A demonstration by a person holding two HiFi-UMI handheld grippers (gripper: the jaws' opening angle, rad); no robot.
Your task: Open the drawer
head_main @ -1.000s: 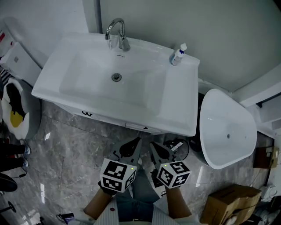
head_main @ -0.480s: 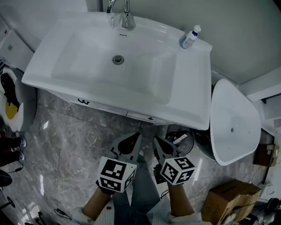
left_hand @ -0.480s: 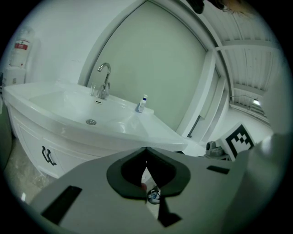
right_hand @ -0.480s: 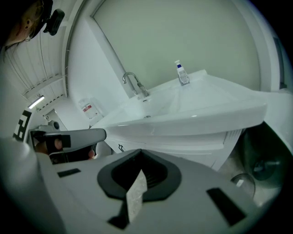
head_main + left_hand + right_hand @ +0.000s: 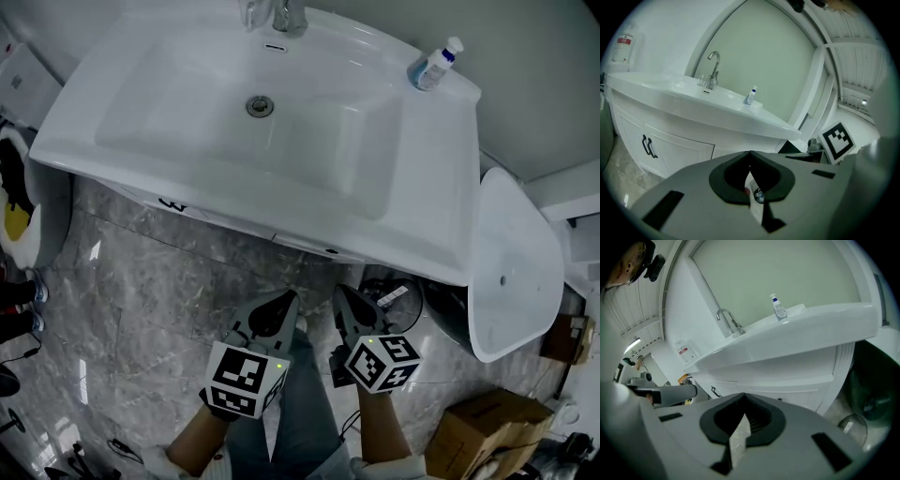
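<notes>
Clearance between the front edge of the basin (image 5: 394, 211) and both grippers is open marble floor (image 5: 141, 281), free to the left. At lower centre we find the left gripper (image 5: 284, 305) and right gripper (image 5: 344, 302) side by side, each with jaws closed together on nothing. The drawer (image 5: 305, 246) sits under the basin rim just above them, largely hidden by the overhang. The tap (image 5: 281, 14) is cut off at the top edge.
</notes>
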